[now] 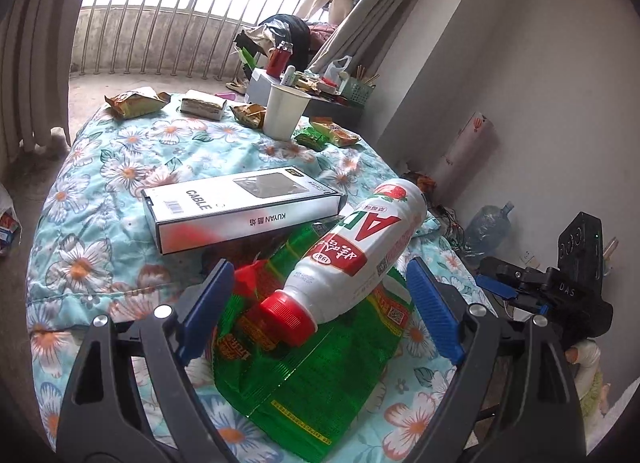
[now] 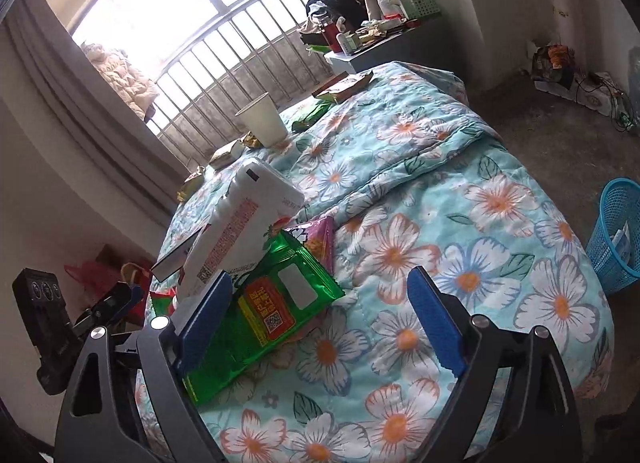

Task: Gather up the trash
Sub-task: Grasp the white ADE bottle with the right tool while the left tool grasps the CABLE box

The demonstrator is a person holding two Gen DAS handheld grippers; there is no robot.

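A white drink bottle (image 1: 360, 251) with a red cap lies on a green snack wrapper (image 1: 312, 383) on the flowered quilt (image 1: 100, 263). My left gripper (image 1: 322, 303) is open and straddles the bottle's cap end, its blue pads apart from the bottle on both sides. In the right wrist view, my right gripper (image 2: 320, 319) is open over the quilt (image 2: 480, 263). Its left pad is at the edge of the green wrapper (image 2: 256, 319), and the bottle (image 2: 240, 231) lies just beyond. A small pink wrapper (image 2: 316, 239) lies beside them.
A white cable box (image 1: 240, 211) lies behind the bottle. Further back are a paper cup (image 1: 284, 111) and several snack wrappers (image 1: 136, 103). A blue mesh basket (image 2: 616, 235) stands on the floor right of the bed. A cluttered side table (image 1: 320, 87) is by the wall.
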